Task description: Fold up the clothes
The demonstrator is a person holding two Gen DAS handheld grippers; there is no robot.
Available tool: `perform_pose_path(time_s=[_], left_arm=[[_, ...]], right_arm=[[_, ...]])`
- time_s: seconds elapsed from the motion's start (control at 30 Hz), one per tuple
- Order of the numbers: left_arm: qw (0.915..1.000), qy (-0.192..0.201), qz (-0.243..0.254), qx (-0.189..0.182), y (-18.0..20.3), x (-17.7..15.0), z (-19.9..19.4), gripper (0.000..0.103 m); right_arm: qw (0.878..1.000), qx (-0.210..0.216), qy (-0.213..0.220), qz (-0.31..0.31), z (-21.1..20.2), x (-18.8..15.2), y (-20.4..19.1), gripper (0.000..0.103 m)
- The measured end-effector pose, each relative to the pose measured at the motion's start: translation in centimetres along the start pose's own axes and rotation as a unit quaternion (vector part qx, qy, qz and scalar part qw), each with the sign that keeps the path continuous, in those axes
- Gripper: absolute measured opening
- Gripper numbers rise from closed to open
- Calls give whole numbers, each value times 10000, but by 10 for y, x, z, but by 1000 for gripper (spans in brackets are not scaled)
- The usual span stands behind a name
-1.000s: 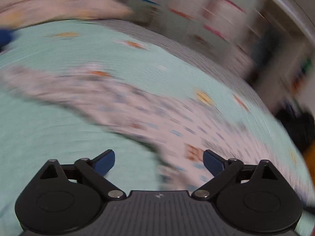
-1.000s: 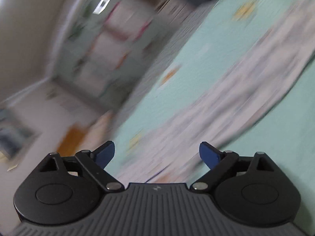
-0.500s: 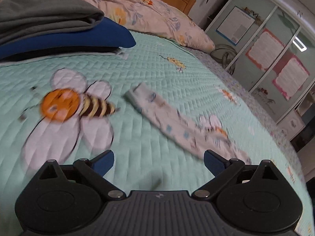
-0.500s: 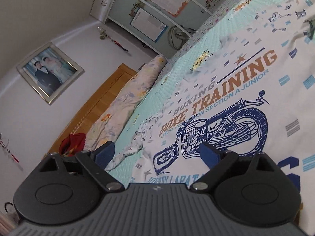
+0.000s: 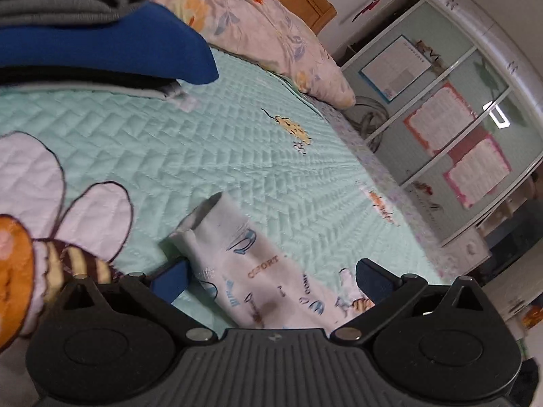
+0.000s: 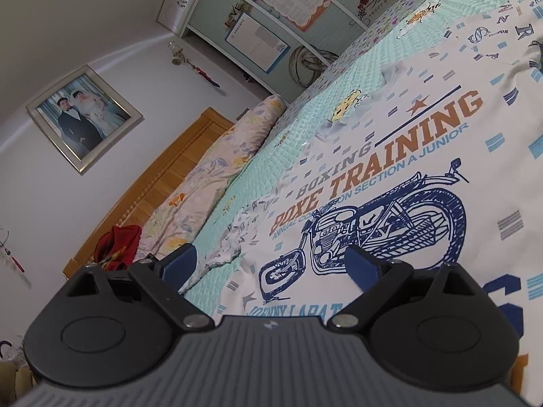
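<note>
A white printed shirt lies flat on the mint quilted bed. In the left wrist view its sleeve [image 5: 244,264] runs between the fingers of my left gripper [image 5: 268,278], which is open and low over the cuff end. In the right wrist view the shirt's front [image 6: 390,186], with a blue motorcycle print and "BOXE TRAINING", lies under my right gripper [image 6: 271,264], which is open with its fingers over the shirt's left edge near the crumpled other sleeve [image 6: 234,240].
A stack of folded grey and blue clothes [image 5: 85,34] sits at the far left of the bed. A floral rolled duvet [image 5: 271,34] lies along the wooden headboard [image 6: 142,183]. A glass-door wardrobe [image 5: 458,118] stands beyond the bed's right side.
My left gripper has moved in low over the sleeve end, which now lies between its fingers. My right gripper has barely shifted over the shirt front. Both stayed open.
</note>
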State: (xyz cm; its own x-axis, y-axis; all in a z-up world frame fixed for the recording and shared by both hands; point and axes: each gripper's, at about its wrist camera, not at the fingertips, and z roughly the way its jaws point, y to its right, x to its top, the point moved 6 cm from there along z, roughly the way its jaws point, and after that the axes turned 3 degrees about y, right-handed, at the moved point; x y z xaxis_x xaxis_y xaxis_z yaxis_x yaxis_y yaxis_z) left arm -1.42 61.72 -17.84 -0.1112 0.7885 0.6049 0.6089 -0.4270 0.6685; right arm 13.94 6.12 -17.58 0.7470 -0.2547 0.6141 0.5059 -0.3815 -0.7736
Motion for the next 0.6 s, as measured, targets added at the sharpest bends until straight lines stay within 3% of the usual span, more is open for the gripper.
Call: perform_pose_path(time_s=[0.2,0.3,0.47,0.53,0.6], left_arm=[[9999,-86,-90,-29,-4,3,7,94],[9996,-135,89,213,-5,2,8,75],[9965,-157,421,701,-11,2,7,20],[9934,-120,683,917,-9,5,5,9],[9860,76,1225,1125,3,11,-2,7]], right_arm=[[9999,89,61,83,-1,1,1,94],[9998,126,88,120,-1,2,2,94],[9997,168,118,158,-1,2,2,94],[9996,180,125,167,-1,2,3,94],[9996,185,127,171,-1,3,3,94]])
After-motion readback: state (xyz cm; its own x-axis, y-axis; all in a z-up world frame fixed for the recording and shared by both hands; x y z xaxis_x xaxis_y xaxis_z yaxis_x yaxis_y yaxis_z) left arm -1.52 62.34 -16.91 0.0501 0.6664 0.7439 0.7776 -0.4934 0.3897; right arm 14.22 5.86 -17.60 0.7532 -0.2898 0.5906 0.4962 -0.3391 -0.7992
